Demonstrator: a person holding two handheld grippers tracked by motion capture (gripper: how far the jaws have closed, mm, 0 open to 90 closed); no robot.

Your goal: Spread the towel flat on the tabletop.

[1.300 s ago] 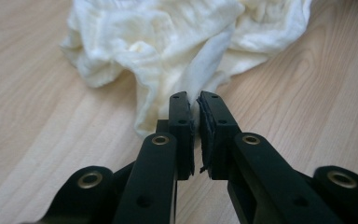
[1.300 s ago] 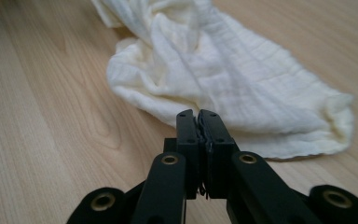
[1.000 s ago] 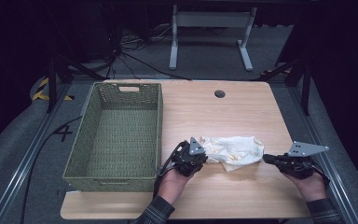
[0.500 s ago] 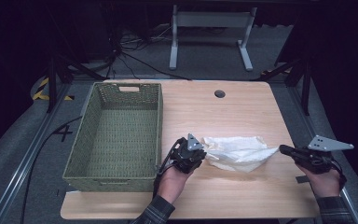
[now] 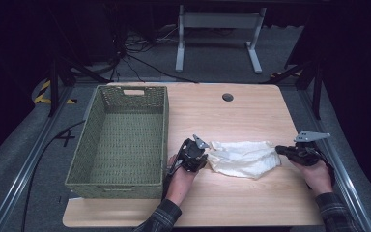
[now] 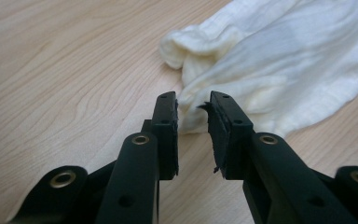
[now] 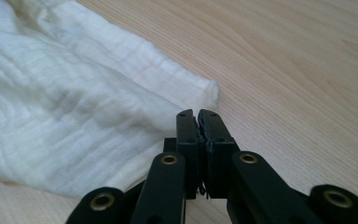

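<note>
Two hand-held grippers sit at opposite ends of a crumpled cream-white cotton cloth on a light wooden table.

The left gripper has its two black jaws spread a little apart, and a rumpled edge of the cloth lies right at their tips, partly in the gap between them; the rest of the fabric spreads ahead and to the right of these jaws. The right gripper has its jaws pressed together, with the cloth's corner just ahead of the tips and its bulk to their left; whether any fabric is pinched between them cannot be told. A woven olive-green rectangular basket stands beside the person's left hand, on the side away from the cloth.
</note>
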